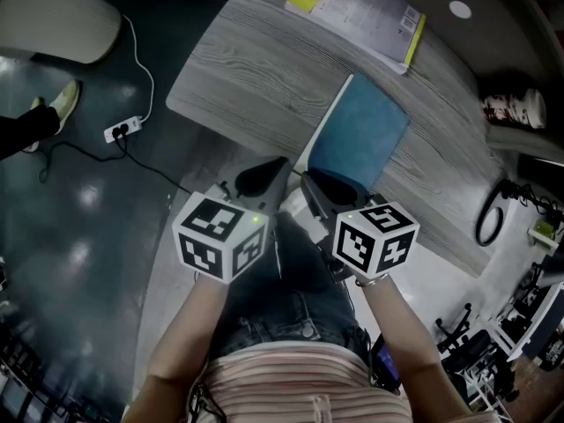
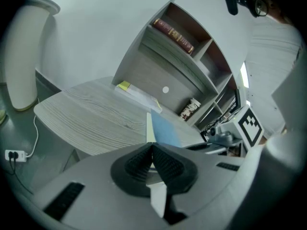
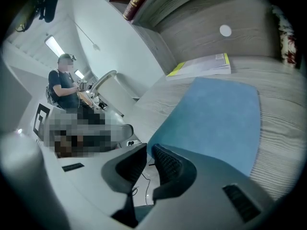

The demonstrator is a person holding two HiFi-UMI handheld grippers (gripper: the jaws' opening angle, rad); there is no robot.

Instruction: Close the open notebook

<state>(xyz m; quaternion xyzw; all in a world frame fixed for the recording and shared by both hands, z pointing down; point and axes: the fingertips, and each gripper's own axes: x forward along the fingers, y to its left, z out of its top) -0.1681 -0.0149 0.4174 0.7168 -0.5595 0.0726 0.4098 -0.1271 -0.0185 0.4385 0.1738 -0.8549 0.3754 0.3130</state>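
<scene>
A blue-covered notebook point(image 1: 361, 139) lies shut and flat on the grey wooden table point(image 1: 256, 51), its near end overhanging the table's front edge. It also shows in the left gripper view point(image 2: 163, 128) and fills the right gripper view point(image 3: 216, 114). My right gripper point(image 1: 330, 188) sits just off the notebook's near corner. Its jaws point(image 3: 149, 150) stand a little apart with nothing between them, only floor showing through the gap. My left gripper point(image 1: 264, 176) hangs left of the notebook, off the table's edge. Its pads point(image 2: 152, 150) meet at the tips and hold nothing.
A stack of printed sheets with a yellow edge point(image 1: 361, 11) lies at the table's far side. A patterned cup point(image 1: 511, 108) stands on a shelf at right. A power strip with cable point(image 1: 123, 130) lies on the floor at left. A person point(image 3: 64, 87) stands in the distance.
</scene>
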